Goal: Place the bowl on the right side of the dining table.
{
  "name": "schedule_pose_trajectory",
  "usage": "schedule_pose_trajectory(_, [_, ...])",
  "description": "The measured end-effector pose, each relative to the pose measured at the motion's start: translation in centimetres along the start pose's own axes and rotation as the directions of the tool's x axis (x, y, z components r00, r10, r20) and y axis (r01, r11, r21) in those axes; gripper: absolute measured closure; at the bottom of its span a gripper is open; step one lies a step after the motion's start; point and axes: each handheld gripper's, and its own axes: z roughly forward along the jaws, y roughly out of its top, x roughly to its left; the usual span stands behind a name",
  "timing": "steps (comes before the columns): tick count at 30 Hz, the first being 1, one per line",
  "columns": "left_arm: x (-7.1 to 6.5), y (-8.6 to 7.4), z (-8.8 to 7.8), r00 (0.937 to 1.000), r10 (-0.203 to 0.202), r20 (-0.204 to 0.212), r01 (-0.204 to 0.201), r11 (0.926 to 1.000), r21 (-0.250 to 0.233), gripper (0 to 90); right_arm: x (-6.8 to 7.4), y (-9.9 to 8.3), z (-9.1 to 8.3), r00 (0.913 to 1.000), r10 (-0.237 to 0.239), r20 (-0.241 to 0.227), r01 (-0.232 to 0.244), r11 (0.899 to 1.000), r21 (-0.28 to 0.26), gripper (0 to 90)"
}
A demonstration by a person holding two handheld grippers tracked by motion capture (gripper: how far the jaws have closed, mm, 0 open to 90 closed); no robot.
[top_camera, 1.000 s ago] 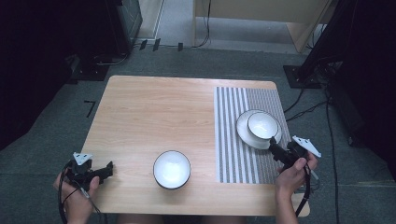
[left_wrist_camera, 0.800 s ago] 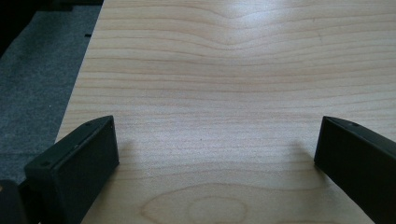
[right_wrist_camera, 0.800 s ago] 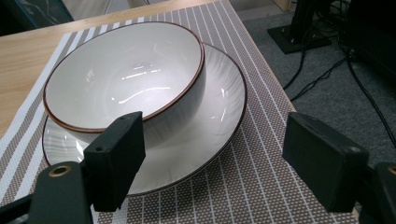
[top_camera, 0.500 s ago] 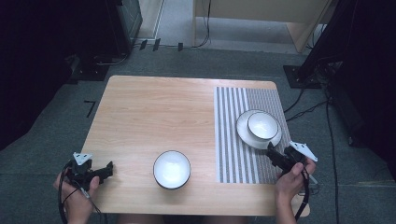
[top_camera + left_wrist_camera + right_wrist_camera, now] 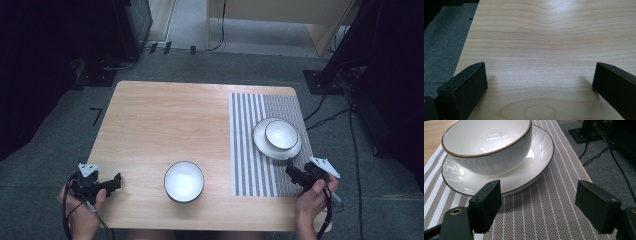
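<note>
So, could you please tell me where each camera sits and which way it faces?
High view: above the person's side, facing forward and down on the table; both hands show.
Left gripper view: on the left gripper, facing bare wood; jaws apart.
Right gripper view: on the right gripper, facing the bowl on its plate.
Shared: bowl, plate, striped mat.

A light wooden table (image 5: 165,120) stands on grey carpet (image 5: 60,150) — dark equipment stands (image 5: 345,55) flank it, black cables (image 5: 325,117) trail right, and pale wooden furniture (image 5: 280,15) sits behind.
</note>
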Motion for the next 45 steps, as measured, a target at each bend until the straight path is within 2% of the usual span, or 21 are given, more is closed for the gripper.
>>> schedule_pose_trajectory(21, [0.0,0.0,0.0,1.0,0.0,0.0,0.0,1.0,0.0,0.0,-1.2,-1.4,-0.9,0.9999,0.01,0.008,-0.01,0.999,0.033,22.2])
schedule_pose_trajectory(26, [0.0,0.0,0.0,1.0,0.0,0.0,0.0,1.0,0.0,0.0,-1.5,-1.6,-1.2,0.9999,-0.002,0.013,0.001,0.999,0.036,22.3])
schedule_pose_trajectory(45, [0.0,0.0,0.0,1.0,0.0,0.0,0.0,1.0,0.0,0.0,-3.0,-2.6,-2.8,0.9995,-0.025,-0.018,0.026,0.998,0.055,23.3])
